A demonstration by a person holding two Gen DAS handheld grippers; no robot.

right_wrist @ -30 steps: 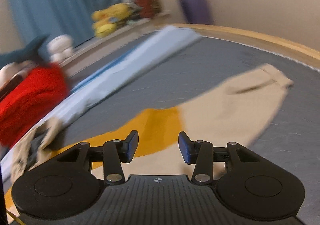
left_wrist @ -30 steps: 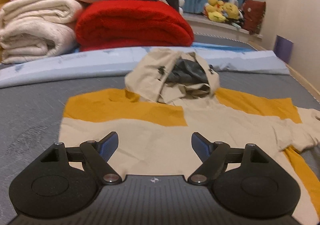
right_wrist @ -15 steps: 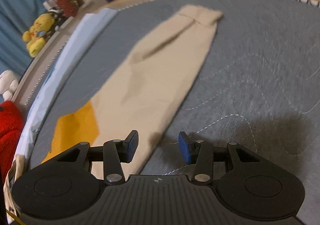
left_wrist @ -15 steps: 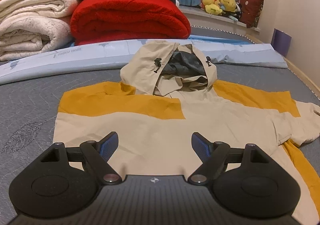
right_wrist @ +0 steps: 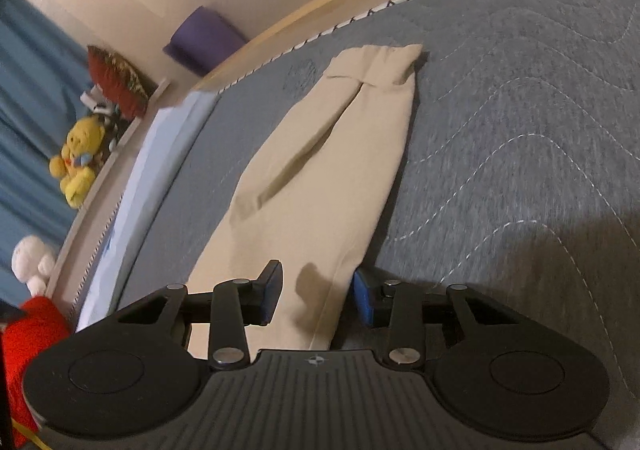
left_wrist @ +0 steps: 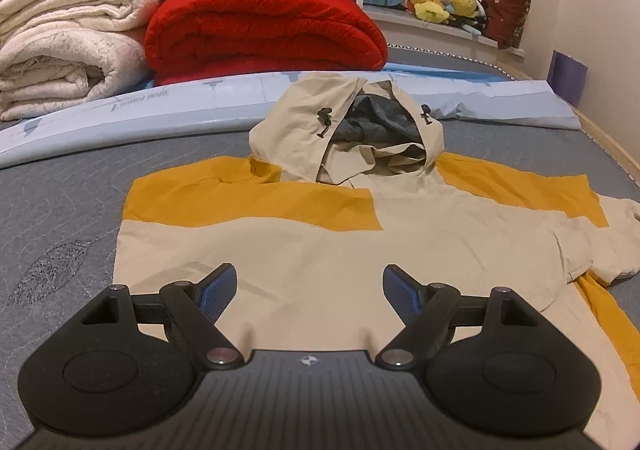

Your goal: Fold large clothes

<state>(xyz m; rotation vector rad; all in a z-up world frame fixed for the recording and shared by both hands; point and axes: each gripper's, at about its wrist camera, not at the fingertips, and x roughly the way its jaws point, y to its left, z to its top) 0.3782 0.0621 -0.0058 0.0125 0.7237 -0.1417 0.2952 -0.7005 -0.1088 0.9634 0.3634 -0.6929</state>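
The beige and yellow hooded jacket [left_wrist: 320,234] lies flat on the grey bed [left_wrist: 48,210]. The left gripper [left_wrist: 310,288] hangs wide open above its near hem. The right gripper [right_wrist: 316,296], also open, straddles the sleeve [right_wrist: 320,178] edge.

Left gripper [left_wrist: 310,286] is showing matte black linkage arms, silver pivot screws, blue ribbed pads [left_wrist: 218,290], a ridged grey deck bearing a small compass mark. Right gripper [right_wrist: 316,298] is wearing the same colours and parts.

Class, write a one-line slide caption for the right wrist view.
Open right gripper straddles the beige sleeve lying flat on the grey mattress.
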